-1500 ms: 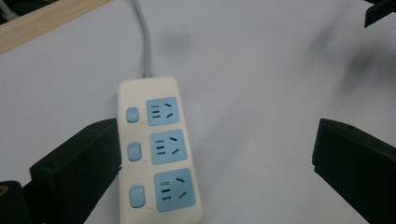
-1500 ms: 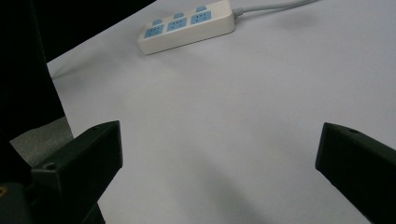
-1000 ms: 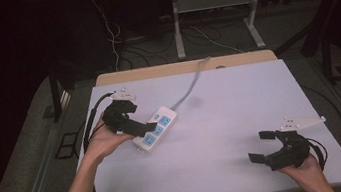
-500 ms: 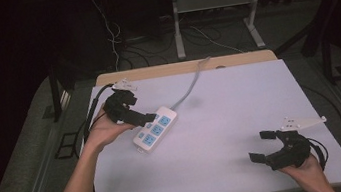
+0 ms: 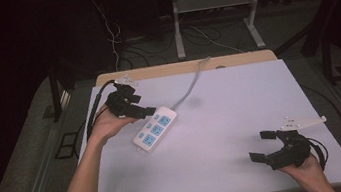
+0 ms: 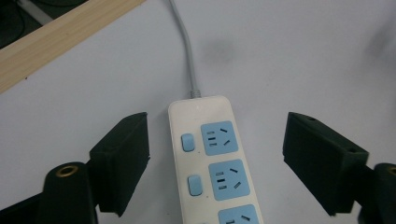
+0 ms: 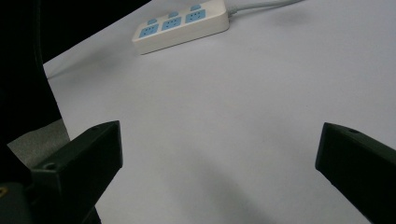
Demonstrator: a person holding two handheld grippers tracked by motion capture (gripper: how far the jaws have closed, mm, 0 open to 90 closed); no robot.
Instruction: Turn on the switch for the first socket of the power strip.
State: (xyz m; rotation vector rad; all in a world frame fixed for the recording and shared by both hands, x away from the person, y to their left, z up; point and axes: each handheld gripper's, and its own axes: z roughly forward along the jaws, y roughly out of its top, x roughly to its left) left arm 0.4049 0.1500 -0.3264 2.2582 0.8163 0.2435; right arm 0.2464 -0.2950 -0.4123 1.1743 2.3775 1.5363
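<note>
Power strip (image 6: 212, 163) between closing left gripper (image 6: 217, 163) pads untouched, right gripper (image 5: 272, 146) apart

power strip (image 5: 155, 129) on table (image 5: 222, 119)

- Your left gripper (image 5: 149, 112): black body, thick black cable trailing from it, a pale three-cornered plate on top.
- Your right gripper (image 5: 261, 147): black, with a pale three-cornered plate and a looped black cable.
- Jaws, in both gripper views: blocky matt-black pads with small screw holes; one brass-ringed hole on yours at left.
- Your forearms: bare, no sleeves.
</note>
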